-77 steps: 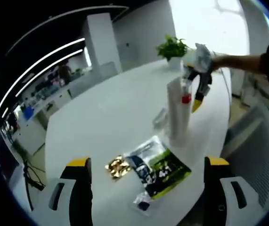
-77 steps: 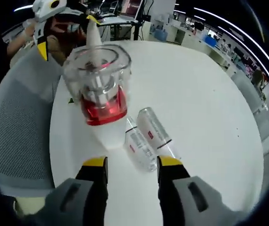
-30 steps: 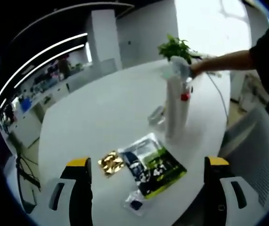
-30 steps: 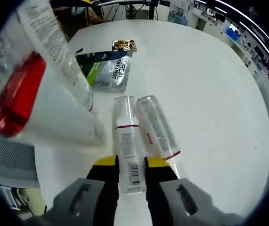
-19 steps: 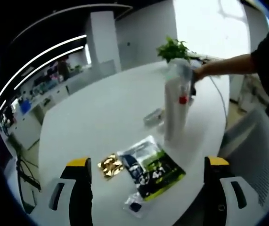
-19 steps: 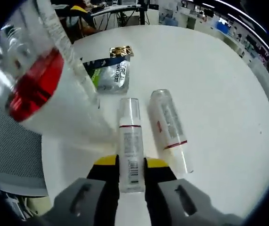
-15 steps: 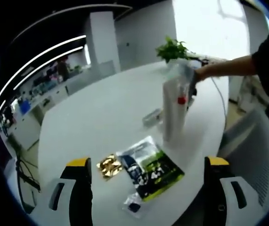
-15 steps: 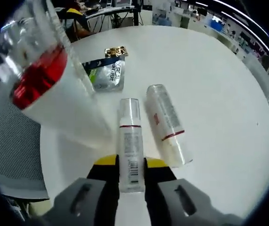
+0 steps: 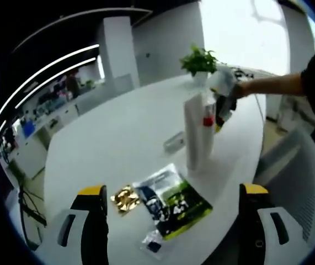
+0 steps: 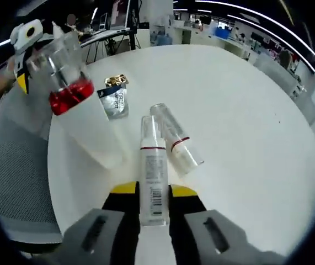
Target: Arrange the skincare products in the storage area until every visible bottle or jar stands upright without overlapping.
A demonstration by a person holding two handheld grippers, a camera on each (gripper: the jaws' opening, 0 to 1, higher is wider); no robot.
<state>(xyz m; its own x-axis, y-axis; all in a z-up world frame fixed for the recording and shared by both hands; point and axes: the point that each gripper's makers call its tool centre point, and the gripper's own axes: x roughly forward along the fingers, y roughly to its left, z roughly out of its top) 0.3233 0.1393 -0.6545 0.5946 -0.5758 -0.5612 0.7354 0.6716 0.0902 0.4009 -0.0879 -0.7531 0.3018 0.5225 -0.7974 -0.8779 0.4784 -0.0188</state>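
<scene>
Right gripper point(image 10: 154, 194) holds a slim bottle point(image 10: 153, 168).
Left gripper point(image 9: 171, 194) is wide open w/ nothing in it; tall bottle point(image 9: 198, 132) stands on bench point(image 9: 118, 138), another bottle point(image 10: 173, 138) lies flat.

Between the yellow-tipped grey jaws of the right gripper point(image 10: 153, 194) sits a white pump bottle point(image 10: 153, 174) with a clear cap, thin red band and black barcode. Just beyond it, a clear bottle point(image 10: 175, 141) wears a red ring. The tall white bottle point(image 10: 85, 124) has a red collar under a transparent cap. Ahead of the left gripper point(image 9: 174, 193), a green-and-dark-blue sachet point(image 9: 172, 201) and a gold packet point(image 9: 123, 197) lie on the white table point(image 9: 118, 138).
</scene>
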